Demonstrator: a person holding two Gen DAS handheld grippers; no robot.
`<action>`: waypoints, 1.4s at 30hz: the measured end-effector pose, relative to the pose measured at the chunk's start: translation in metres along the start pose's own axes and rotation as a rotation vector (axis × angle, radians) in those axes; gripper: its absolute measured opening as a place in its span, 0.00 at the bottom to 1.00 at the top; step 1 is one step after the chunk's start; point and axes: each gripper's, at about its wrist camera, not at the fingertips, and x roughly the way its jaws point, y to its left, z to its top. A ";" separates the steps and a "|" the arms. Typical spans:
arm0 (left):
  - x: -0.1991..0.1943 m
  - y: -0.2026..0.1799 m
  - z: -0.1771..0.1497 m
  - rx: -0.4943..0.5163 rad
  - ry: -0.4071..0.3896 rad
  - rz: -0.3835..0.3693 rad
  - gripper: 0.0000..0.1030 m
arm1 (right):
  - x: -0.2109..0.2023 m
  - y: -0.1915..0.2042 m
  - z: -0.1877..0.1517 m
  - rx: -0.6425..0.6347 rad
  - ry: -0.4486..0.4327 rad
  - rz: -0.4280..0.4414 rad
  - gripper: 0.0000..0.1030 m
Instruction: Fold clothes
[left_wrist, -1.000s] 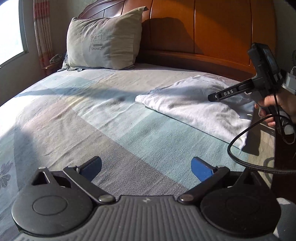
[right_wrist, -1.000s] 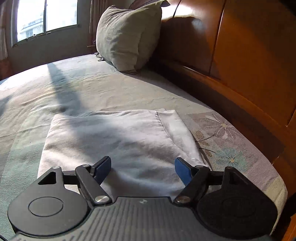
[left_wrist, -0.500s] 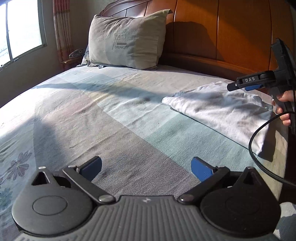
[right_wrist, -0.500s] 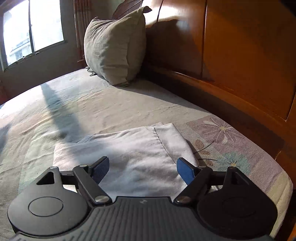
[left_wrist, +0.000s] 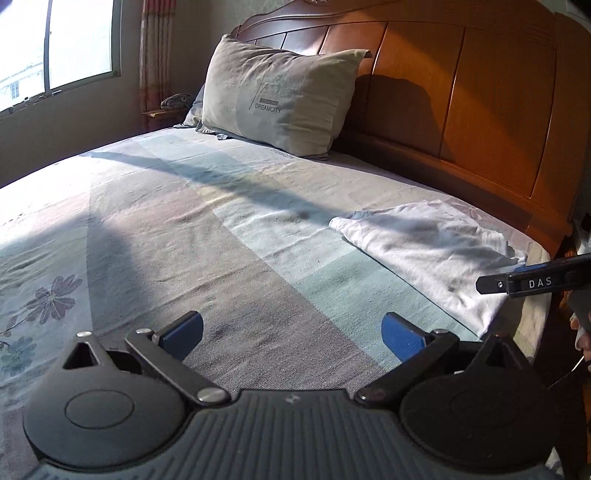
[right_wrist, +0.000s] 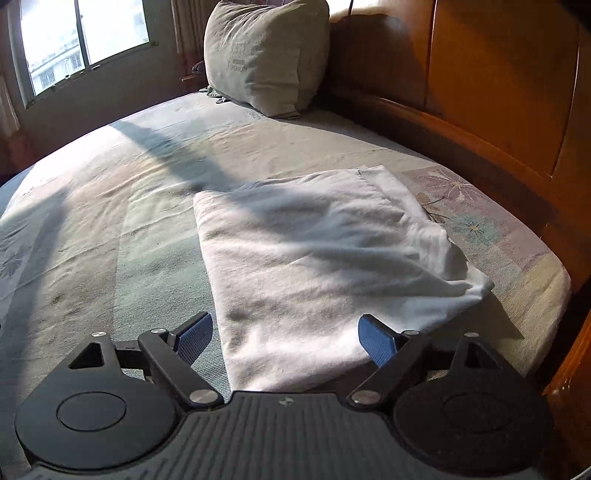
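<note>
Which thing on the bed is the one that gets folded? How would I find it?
Start at the big wooden headboard, then look down to the bed sheet below it. The folded white garment lies flat at the corner away from the window; unlike the grey-green pillow propped upright, it is white and flat.

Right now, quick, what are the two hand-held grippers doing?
Left hand-held gripper: open, holding nothing, over the bedsheet.
Right hand-held gripper: open, holding nothing, above the folded white cloth.
</note>
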 end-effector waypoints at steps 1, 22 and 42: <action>-0.004 -0.002 0.000 0.003 -0.004 0.004 0.99 | -0.006 0.004 -0.002 -0.005 0.002 -0.010 0.90; -0.081 -0.047 -0.006 0.174 -0.054 -0.033 0.99 | -0.118 0.061 -0.048 0.007 -0.007 0.024 1.00; -0.091 -0.051 -0.019 0.115 0.076 -0.099 0.99 | -0.178 0.068 -0.078 0.059 -0.018 -0.062 1.00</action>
